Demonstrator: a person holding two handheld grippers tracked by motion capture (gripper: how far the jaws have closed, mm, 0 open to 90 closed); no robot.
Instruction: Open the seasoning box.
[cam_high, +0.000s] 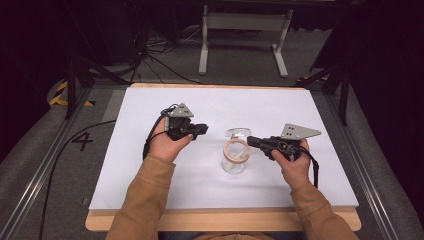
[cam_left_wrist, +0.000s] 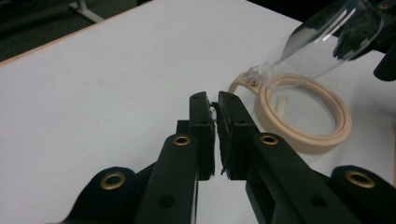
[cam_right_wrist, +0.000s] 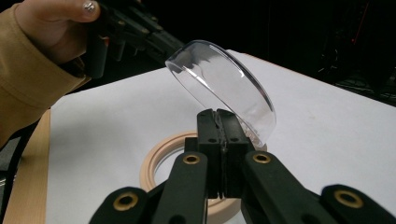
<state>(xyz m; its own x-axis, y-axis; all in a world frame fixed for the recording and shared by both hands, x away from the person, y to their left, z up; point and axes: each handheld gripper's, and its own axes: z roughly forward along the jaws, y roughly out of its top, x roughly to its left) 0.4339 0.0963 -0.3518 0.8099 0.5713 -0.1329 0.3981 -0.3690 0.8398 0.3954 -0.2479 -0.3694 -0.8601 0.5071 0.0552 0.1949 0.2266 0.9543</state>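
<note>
A "4" (cam_high: 82, 140) is marked on the floor, left of the frame. Centre frame on the white surface (cam_high: 165, 185) stands a clear jar (cam_high: 235, 161) with a beige rim and a transparent hinged lid (cam_right_wrist: 224, 84) raised. The right tongs (cam_right_wrist: 219, 122) pinch the lid's edge. The left tongs (cam_left_wrist: 215, 109), nearly closed, hold nothing.

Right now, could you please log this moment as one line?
right claw: shut on clear lid | lid: raised, tilted over jar | left claw: holding nothing

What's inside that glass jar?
The jar looks empty: the white table shows through it. Its clear lid is tipped open, pinched by the right gripper.
</note>
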